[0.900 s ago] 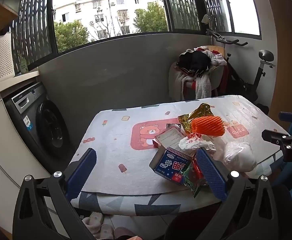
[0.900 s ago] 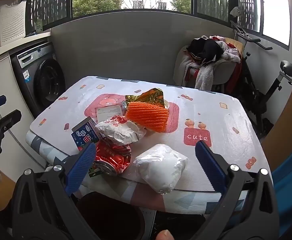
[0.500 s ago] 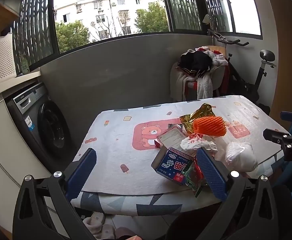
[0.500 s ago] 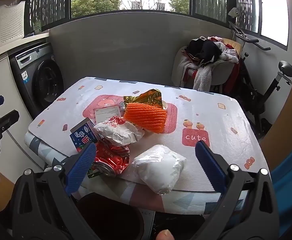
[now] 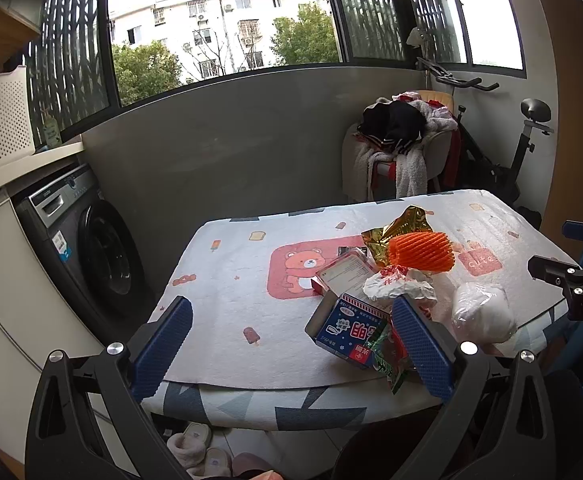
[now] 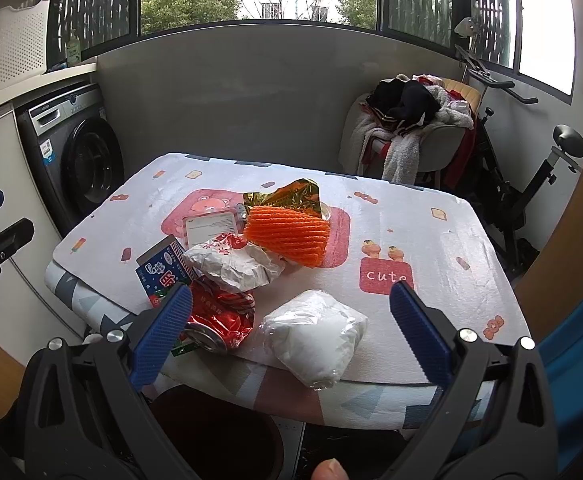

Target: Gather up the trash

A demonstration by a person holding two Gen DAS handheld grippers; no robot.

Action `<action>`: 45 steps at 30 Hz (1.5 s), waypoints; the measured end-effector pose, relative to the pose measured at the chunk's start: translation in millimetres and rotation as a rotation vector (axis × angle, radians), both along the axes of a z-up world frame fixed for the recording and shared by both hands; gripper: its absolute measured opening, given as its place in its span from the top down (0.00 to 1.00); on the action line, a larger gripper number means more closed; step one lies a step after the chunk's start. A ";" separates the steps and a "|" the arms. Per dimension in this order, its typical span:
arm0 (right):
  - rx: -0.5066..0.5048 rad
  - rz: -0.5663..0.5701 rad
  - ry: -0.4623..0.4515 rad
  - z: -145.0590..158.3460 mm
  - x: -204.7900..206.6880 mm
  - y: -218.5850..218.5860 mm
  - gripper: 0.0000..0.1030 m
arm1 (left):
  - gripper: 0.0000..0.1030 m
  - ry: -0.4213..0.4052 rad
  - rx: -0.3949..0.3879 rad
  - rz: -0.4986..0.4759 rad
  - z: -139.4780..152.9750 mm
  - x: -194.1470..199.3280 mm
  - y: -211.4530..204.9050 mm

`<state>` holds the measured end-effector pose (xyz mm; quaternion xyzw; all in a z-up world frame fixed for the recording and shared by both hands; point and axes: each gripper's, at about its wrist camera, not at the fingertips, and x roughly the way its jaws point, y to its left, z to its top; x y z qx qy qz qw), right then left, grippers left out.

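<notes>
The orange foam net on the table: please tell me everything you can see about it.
The orange foam net is a ribbed mesh sleeve of soft-looking foam, bright orange, the kind that wraps fruit. It looks empty and somewhat flattened, and it lies on its side near the middle of the table. Its far edge rests against the crumpled gold foil wrapper, and its near edge overlaps the crumpled white paper wrapper. From the left wrist view it bulges like a dome. Neither gripper touches it.

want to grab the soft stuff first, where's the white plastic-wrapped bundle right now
The white plastic-wrapped bundle lies at the table's near edge in the right wrist view, just right of the crushed red can, in front of the orange foam net.
</notes>
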<state>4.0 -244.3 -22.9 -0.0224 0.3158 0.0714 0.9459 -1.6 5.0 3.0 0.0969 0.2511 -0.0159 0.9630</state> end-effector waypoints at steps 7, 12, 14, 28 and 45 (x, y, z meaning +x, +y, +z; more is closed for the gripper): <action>-0.005 -0.003 0.001 -0.4 1.5 -0.6 0.05 | 0.05 0.001 -0.003 0.001 -0.6 0.0 0.0; -0.008 -0.005 -0.001 -1.3 1.1 0.4 0.05 | 0.05 0.000 -0.002 0.002 -0.3 0.2 0.5; -0.010 -0.005 0.000 -1.7 1.1 0.7 0.05 | 0.05 0.001 -0.003 0.004 -0.2 0.4 -0.2; -0.011 -0.007 0.002 -4.1 0.5 1.1 0.05 | 0.05 0.002 -0.006 0.002 -1.0 -0.4 -0.5; -0.011 -0.007 0.002 -4.5 0.5 1.0 0.05 | 0.05 0.007 -0.009 0.001 -5.1 -1.3 -0.7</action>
